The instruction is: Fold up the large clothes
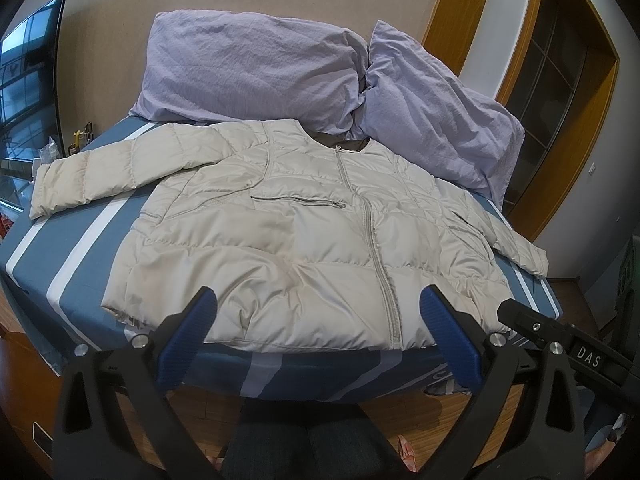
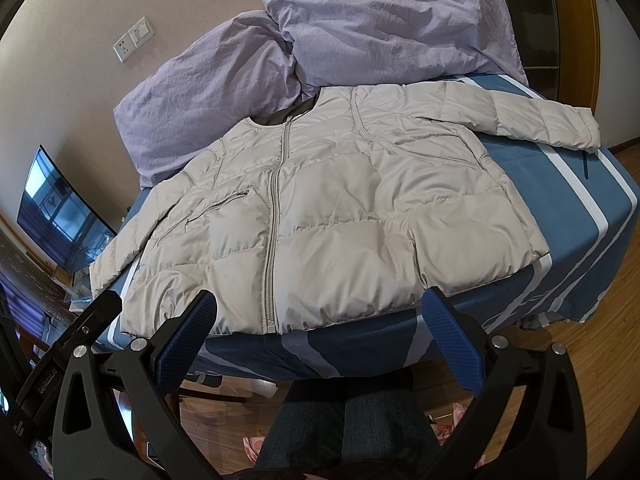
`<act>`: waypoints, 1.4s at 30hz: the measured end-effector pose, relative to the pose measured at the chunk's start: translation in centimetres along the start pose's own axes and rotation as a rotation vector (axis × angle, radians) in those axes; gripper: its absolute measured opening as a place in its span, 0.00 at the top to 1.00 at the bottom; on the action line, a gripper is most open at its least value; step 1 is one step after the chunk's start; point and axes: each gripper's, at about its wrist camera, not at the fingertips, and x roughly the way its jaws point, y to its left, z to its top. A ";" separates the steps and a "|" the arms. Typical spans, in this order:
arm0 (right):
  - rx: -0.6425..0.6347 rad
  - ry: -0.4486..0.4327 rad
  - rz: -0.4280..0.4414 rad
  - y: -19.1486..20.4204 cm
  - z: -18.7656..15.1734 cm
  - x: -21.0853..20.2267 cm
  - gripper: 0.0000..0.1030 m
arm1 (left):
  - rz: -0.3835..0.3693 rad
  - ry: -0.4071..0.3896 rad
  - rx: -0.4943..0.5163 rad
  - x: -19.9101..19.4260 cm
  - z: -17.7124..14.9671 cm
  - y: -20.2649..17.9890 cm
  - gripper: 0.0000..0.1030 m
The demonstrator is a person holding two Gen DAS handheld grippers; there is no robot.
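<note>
A cream puffer jacket lies flat, front up and zipped, on the blue striped bed, both sleeves spread out to the sides. It also shows in the right wrist view. My left gripper is open and empty, hovering just before the jacket's hem. My right gripper is open and empty, also just before the hem. The right gripper's body shows at the right edge of the left wrist view.
Two lilac pillows lean on the wall behind the jacket. A TV screen stands at the left. A wooden door frame is at the right. The person's legs and wooden floor are below the bed edge.
</note>
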 end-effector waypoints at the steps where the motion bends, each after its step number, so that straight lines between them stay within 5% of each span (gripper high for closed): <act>1: 0.000 0.000 0.000 0.0 0.0 0.0 0.01 | 0.000 0.000 0.000 0.0 0.0 0.0 0.02; 16: 0.001 0.002 -0.009 -0.5 -0.5 1.1 0.01 | -0.001 0.005 0.003 0.0 0.1 0.0 0.02; 28: 0.010 -0.029 -0.069 -1.2 2.8 1.6 0.01 | 0.059 0.006 0.044 3.6 1.5 0.3 0.02; 42: 0.237 -0.076 -0.269 -14.5 11.2 5.9 0.01 | 0.171 0.079 0.045 11.8 4.9 2.4 0.02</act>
